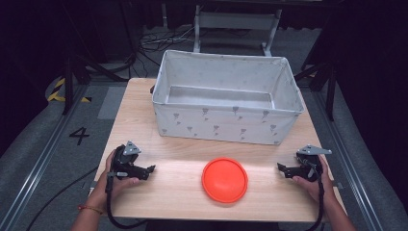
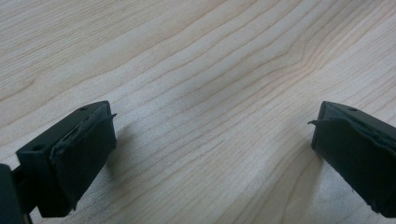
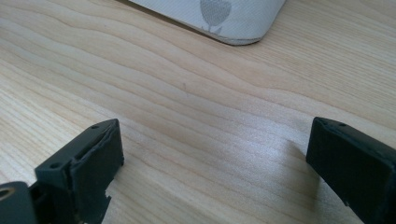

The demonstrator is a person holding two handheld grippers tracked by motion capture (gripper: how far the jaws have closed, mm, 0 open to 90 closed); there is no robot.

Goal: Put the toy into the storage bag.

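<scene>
Orange disc point(image 1: 224, 179): round, flat, shallow, looks like a plastic lid or frisbee. Colour is a saturated orange-red, uniform, no print or label that I can make out. Raised rim runs all around, centre is slightly dished, with a soft highlight across the top. It lies flat on the wooden table point(image 1: 159, 202), near the front edge, roughly mid-width.

From the disc, the fabric bin point(image 1: 226, 98) sits at 12 o'clock, well apart from it. Bin is white-grey cloth with a small grey printed motif, rectangular, open top, nothing visible inside.

Left gripper point(image 1: 150, 170) is at 9 o'clock from the disc, held in the left hand point(image 1: 115, 175), jaws pointing toward the disc but apart from it. In the left gripper view both jaws stand wide apart over bare wood grain, nothing between them.

Right gripper point(image 1: 280, 167) is at 3 o'clock from the disc, held in the right hand point(image 1: 315, 180), also pointing inward, also clear of the disc. The right gripper view shows its 2 jaws spread wide, nothing between them, bare table below, and a rounded corner of the bin at 12 o'clock.

Neither gripper touches the disc. Disc sits between the 2 grippers.
</scene>
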